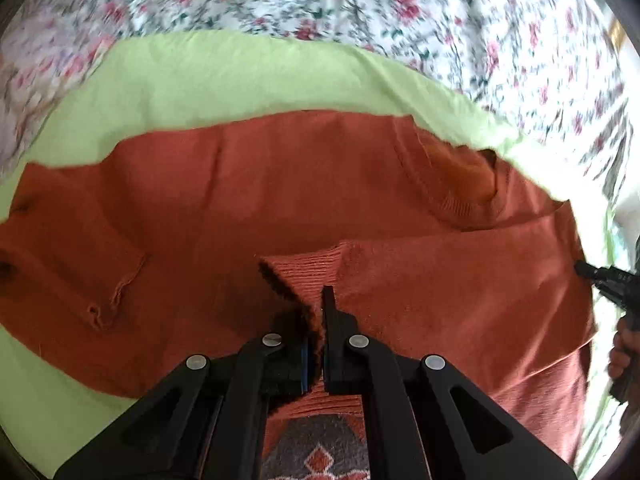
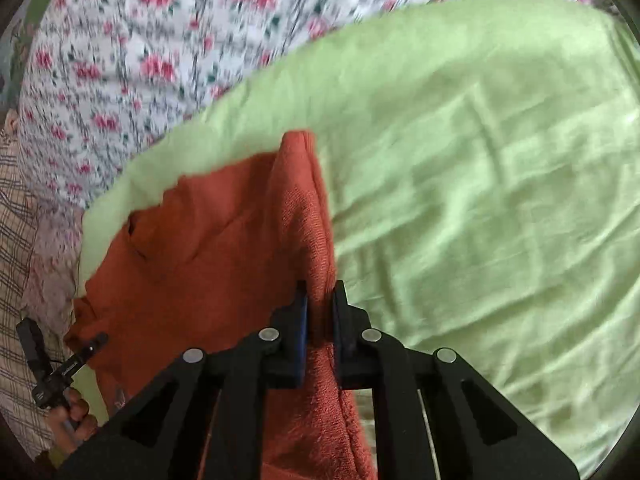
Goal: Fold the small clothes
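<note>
- While my left claw [image 1: 316,308] pinches the ribbed cuff [image 1: 308,272] of the sweater [image 1: 280,184], its jaws are pressed nearly together on the knit.
- My right claw [image 2: 320,300] is closed on a raised fold of the same sweater [image 2: 224,240], with knit wedged between the pads.
- One sweater, rust orange, lies on one green sheet [image 1: 192,76] spread over a floral bedcover [image 1: 360,4].
- From the left wrist view its long axis runs side to side, neck opening [image 1: 460,176] toward the upper right, one sleeve [image 1: 80,280] lying at the left.
- Two claws in all; each shows small at the edge of the other's view.
- Both views are smeared by motion, so the flower print is blurry.
- My claw bodies hide the sweater's near hem, and I cannot make out the second sleeve's full run.
- A grey patterned patch [image 1: 316,444] shows between my left claw's arms; I cannot tell what it belongs to.
</note>
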A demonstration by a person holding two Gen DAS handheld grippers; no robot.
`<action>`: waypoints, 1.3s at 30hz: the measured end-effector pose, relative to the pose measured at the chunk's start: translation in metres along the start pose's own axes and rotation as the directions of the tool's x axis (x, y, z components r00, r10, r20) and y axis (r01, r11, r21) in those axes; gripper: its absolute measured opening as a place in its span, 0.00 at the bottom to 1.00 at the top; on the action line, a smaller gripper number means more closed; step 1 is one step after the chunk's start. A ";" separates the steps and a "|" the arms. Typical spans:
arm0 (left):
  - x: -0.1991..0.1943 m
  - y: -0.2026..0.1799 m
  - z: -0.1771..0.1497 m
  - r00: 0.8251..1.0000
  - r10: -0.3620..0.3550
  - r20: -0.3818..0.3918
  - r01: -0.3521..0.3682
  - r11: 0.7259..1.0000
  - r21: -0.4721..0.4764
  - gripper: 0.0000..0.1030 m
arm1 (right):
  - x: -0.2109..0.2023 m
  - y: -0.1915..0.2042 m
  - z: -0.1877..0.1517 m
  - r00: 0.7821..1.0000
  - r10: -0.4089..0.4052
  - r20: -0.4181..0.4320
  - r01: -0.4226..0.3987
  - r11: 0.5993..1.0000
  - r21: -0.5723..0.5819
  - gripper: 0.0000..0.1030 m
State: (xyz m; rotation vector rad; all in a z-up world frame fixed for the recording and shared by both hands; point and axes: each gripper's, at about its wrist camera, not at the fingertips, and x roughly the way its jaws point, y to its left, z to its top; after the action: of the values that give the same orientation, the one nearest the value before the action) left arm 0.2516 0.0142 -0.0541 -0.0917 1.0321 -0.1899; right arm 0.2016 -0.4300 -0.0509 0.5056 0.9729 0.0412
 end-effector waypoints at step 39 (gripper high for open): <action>0.000 0.143 0.017 0.972 0.219 -0.088 -0.221 0.975 -0.002 0.37 | -0.017 0.115 -0.113 0.980 0.035 -0.196 -0.058 0.992 -0.109 0.45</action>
State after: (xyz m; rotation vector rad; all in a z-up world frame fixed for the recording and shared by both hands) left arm 0.2824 0.1540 -0.0686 0.0212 1.1226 0.0143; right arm 0.1235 -0.2887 -0.0406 0.4238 1.1419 0.1904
